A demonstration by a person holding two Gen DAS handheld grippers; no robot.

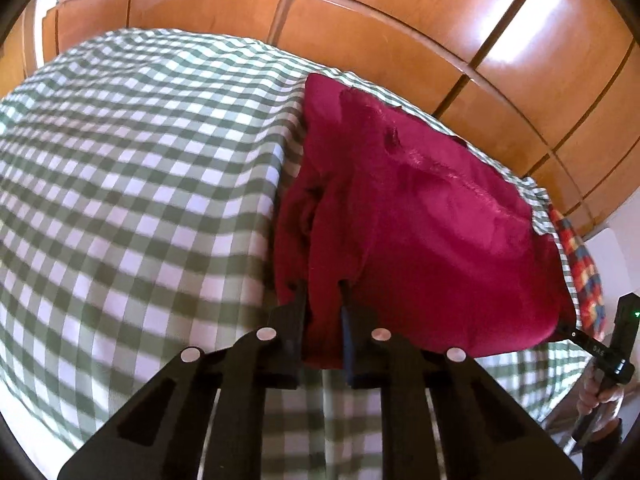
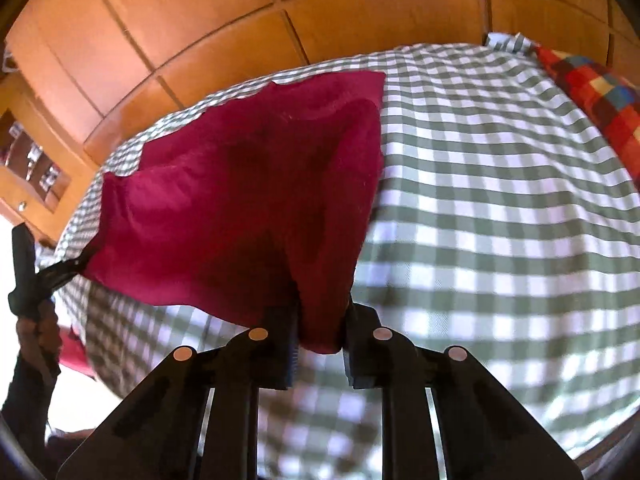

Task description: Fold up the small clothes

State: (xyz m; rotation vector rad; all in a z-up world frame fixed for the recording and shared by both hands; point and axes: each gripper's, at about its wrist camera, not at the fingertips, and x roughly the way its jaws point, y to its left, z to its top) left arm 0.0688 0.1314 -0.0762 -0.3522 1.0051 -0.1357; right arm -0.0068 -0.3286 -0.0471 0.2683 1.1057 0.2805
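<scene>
A dark red garment (image 1: 420, 216) hangs stretched above a bed with a green-and-white checked sheet (image 1: 140, 168). My left gripper (image 1: 323, 292) is shut on one near corner of the garment. My right gripper (image 2: 322, 304) is shut on the other near corner of the garment (image 2: 240, 200). The right gripper also shows at the far right of the left wrist view (image 1: 568, 330), pinching the cloth edge. The left gripper shows at the left of the right wrist view (image 2: 76, 266), pinching the cloth. The garment's far edge rests on the sheet (image 2: 500, 200).
A wooden panelled wardrobe (image 1: 360, 12) stands behind the bed. A cushion with red, blue and yellow squares (image 2: 596, 96) lies at the bed's right end; it also shows in the left wrist view (image 1: 584, 272). A shelf niche (image 2: 32, 164) sits at the left.
</scene>
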